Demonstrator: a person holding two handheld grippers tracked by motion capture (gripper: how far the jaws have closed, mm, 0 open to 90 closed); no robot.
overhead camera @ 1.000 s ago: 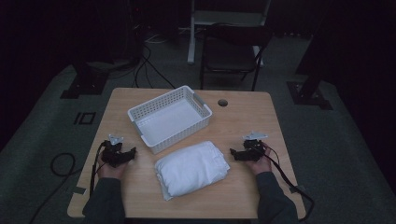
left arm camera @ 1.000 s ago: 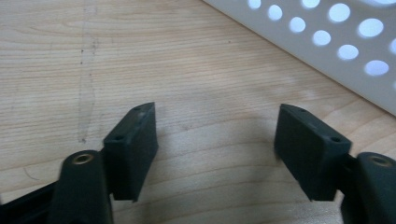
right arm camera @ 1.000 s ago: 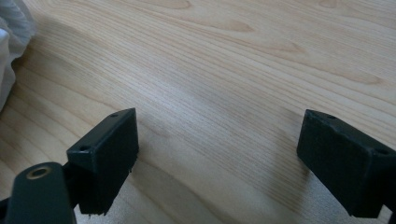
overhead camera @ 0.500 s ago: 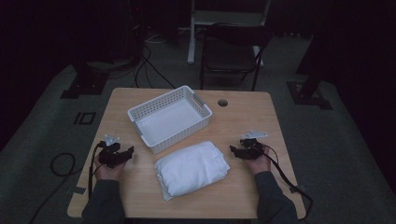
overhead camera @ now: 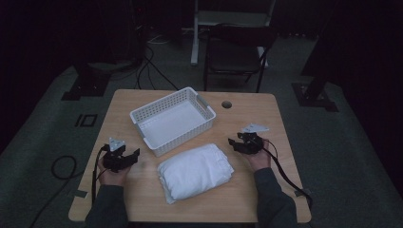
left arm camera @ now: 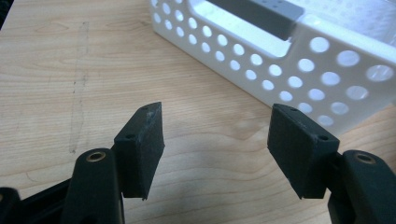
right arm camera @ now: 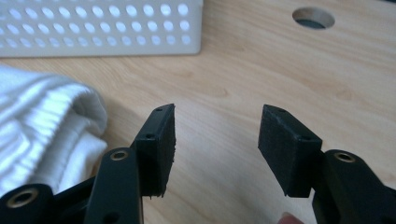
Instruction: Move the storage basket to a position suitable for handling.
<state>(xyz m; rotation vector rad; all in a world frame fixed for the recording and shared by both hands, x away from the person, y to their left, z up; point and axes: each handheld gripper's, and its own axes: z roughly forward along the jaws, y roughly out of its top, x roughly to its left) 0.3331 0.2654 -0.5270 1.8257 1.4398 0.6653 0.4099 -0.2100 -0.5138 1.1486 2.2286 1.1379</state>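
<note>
i hold the left gripper [overhead camera: 127, 157] near the table's left edge and the right gripper [overhead camera: 236, 144] near its right edge, both with jaws apart.

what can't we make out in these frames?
- Folded white cloth: the garment type is unclear in the dim high view; the right gripper view's left edge crops it.
- White perforated basket: the left gripper view's top and right edges cut it off.
- Round table hole: dark inside, contents unreadable.
- Chair behind the table: lost in shadow.
</note>
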